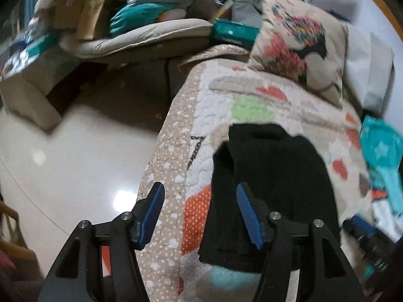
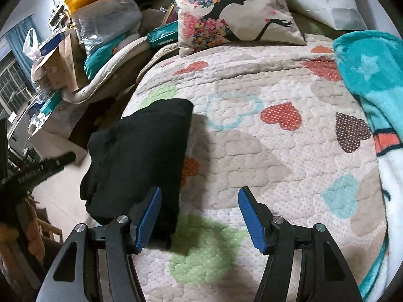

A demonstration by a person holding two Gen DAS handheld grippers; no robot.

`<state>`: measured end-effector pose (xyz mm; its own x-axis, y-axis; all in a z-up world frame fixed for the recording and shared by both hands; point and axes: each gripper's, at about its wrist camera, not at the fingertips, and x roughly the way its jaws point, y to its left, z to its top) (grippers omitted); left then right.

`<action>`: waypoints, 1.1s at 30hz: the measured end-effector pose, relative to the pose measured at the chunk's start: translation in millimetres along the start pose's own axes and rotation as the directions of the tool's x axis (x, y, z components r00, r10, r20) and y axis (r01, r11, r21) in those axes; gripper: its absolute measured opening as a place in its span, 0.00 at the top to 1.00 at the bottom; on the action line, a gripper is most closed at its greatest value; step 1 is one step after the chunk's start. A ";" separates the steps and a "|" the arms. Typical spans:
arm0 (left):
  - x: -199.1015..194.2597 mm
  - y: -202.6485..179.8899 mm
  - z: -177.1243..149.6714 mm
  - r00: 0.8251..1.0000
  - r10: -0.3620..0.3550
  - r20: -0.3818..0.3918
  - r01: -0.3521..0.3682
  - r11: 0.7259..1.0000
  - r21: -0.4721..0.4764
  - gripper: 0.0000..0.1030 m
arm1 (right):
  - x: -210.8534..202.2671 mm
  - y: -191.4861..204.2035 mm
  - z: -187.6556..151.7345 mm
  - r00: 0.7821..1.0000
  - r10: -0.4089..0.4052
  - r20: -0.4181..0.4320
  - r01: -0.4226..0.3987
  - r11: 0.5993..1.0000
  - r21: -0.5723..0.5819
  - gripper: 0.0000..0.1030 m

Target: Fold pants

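- Pants [image 2: 141, 156], black and folded, lie at the quilt's [image 2: 252, 151] left edge; we see floor [image 1: 75, 151] only from the left wrist view.
- Left gripper [image 1: 200, 216] and right gripper [image 2: 199, 216]: we note both spread apart, holding nothing.
- Bare quilt lies right of the pants, up to the teal blanket [image 2: 365, 75].

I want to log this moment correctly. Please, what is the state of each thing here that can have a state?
black pants: folded into a compact bundle, lying on the quilt near its edge
left gripper: open, holding nothing
right gripper: open, holding nothing
printed pillow: resting at the quilt's far end
teal blanket: crumpled, unfolded
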<state>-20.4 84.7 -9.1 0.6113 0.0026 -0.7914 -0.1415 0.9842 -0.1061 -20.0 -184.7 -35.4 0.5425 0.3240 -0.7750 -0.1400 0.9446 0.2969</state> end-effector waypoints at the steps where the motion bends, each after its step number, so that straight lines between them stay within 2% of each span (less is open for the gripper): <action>1: -0.4 -5.0 -1.2 1.000 0.014 0.010 -0.015 0.999 0.029 0.43 | -1.1 -0.2 -0.2 1.000 -0.007 0.007 0.007 1.000 -0.001 0.34; 5: -9.3 -23.3 -5.4 0.994 0.064 0.088 -0.075 0.989 0.125 0.42 | -5.3 -0.4 -0.5 0.999 -0.033 0.034 0.033 0.999 -0.006 0.31; 9: -9.4 -32.5 -9.0 0.992 0.068 0.104 -0.085 0.981 0.173 0.40 | -3.4 0.6 -1.7 0.999 -0.027 0.029 0.027 1.000 -0.001 0.30; 33: -6.6 -33.1 -7.9 0.997 0.033 0.066 -0.042 0.989 0.142 0.40 | 1.6 1.0 -3.4 0.999 -0.035 0.015 0.035 0.999 -0.011 0.28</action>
<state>-25.9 50.7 -5.1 0.6567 0.0463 -0.7527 -0.0552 0.9984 0.0133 -22.1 -183.1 -38.2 0.5595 0.2901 -0.7764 -0.1301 0.9559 0.2634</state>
